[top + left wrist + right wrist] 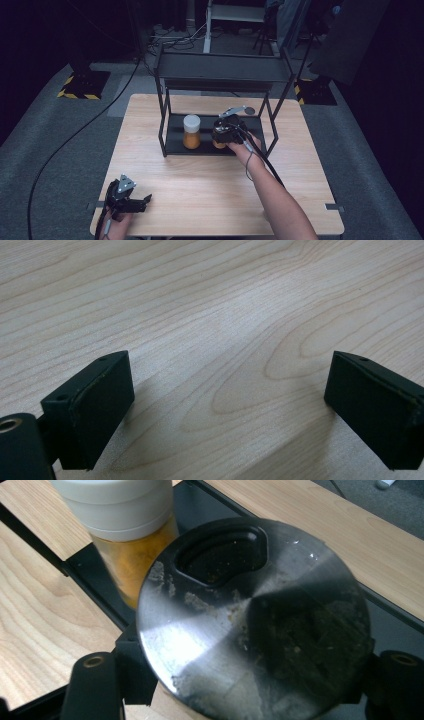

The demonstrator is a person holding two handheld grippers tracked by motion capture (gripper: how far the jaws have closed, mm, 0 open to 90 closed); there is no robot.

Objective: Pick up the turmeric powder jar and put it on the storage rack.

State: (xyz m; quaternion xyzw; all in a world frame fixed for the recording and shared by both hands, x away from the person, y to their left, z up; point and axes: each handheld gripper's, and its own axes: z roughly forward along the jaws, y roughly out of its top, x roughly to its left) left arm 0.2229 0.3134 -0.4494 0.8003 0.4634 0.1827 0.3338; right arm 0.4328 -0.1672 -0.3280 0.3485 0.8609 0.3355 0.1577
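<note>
Item one, your right gripper (223, 136): fingers clenched on a jar (255, 615) with a round metal lid, dusted with pale and orange powder, a dark kidney-shaped opening near its far edge. The black fingers flank the lid on both sides in the right gripper view. You hold the jar at the lower shelf (176, 142) of a black rack (222, 70) standing on the surface (200, 185); whether its base rests on the shelf you cannot tell from these views.

Item two, second jar (191, 131): white screw cap, orange contents, upright on the same lower shelf. It sits just beyond the right fingers and to their left in the right gripper view, close beside the held jar; contact between the two cannot be told.

Item three, your left gripper (142, 202): fingers released, spread wide apart, with bare pale wood grain between them. It lies low over the surface near its front left corner, well apart from the rack and both jars. The left fingers (95, 407) cast soft shadows on the wood right under them.

Item four, cable (260, 152): runs back from the right gripper along your forearm.
</note>
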